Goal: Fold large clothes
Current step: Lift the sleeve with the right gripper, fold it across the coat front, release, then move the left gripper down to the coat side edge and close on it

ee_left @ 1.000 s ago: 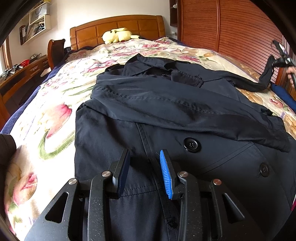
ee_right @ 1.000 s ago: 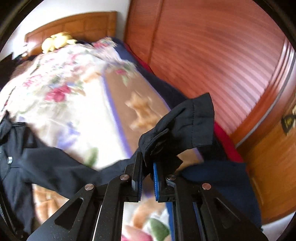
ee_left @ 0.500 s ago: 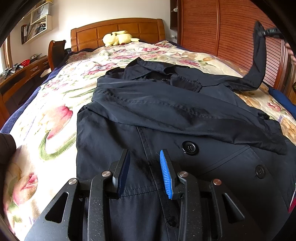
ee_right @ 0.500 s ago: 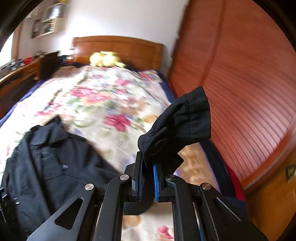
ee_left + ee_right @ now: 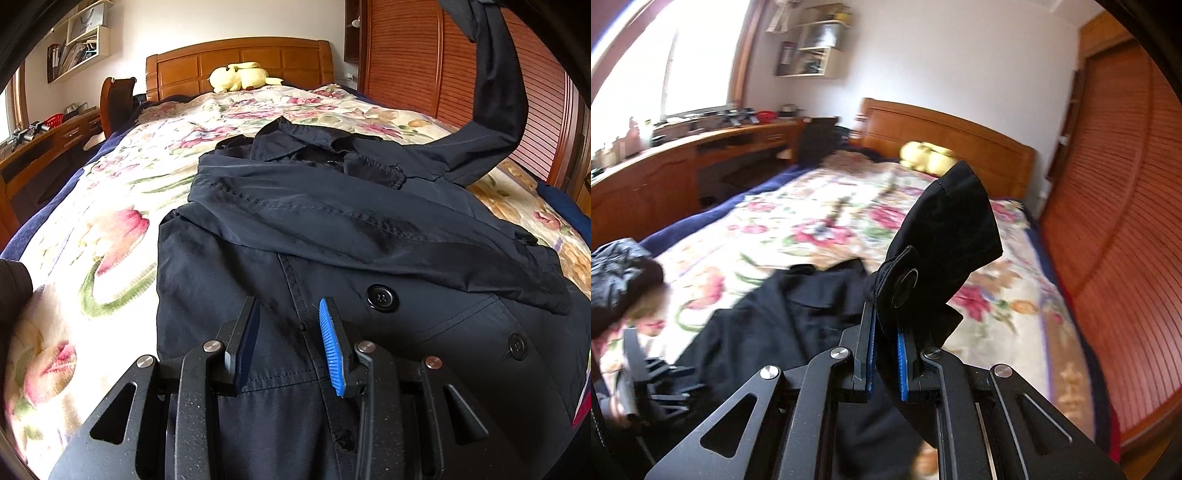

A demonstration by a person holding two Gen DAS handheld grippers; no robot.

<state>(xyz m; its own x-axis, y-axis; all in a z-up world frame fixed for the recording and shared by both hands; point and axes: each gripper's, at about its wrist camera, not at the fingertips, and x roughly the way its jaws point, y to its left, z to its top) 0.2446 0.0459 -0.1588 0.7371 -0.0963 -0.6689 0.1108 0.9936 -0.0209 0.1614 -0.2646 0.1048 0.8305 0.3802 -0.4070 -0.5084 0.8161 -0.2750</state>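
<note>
- A wooden bed [image 5: 236, 55] fills the room, its panelled headboard against a plain white wall [image 5: 942, 66]
- A floral bedspread [image 5: 110, 229] in pinks and greens covers it, over a dark blue blanket edge [image 5: 701, 218]
- A yellow plush toy [image 5: 238, 75] lies at the headboard
- Reddish slatted wardrobe doors [image 5: 1115, 206] run along one side of the bed
- On the other side stands a long wooden desk [image 5: 665, 173] with clutter on top, under a bright window [image 5: 665, 62]
- Wall shelves [image 5: 809, 44] hang above the desk, holding books and papers
</note>
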